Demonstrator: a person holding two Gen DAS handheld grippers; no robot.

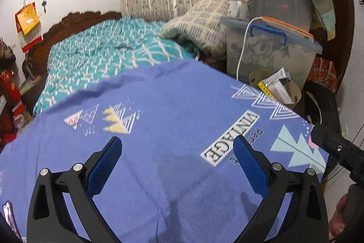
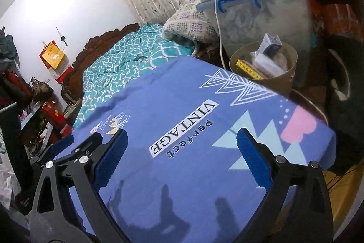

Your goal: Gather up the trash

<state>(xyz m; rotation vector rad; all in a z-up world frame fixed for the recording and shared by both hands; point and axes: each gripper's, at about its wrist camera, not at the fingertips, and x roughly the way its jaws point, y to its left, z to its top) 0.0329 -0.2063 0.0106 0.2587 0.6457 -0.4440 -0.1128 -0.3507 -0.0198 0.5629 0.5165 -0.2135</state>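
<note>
Both claws hover over a blue-violet printed cloth [image 2: 182,120] spread on a raised surface, jaws wide and nothing between the blue pads. The left claw [image 1: 177,152] sits over the cloth's middle; the right claw [image 2: 182,142] is over the "VINTAGE" print, and part of its black frame shows at the far right of the left wrist view. The task's thing, a tan round waste bin [image 2: 264,74] already holding cartons and wrappers, stands ahead and to the right of both claws, just past the cloth's far corner, in front of a clear storage box [image 2: 264,13] with a blue handle.

No loose trash lies on the cloth, so the step appears to be a search: sweep the claws slowly and keep the jaws wide.

The bin's base is hidden, its contents are hard to make out, and the floor on both sides is dark and cluttered.
</note>
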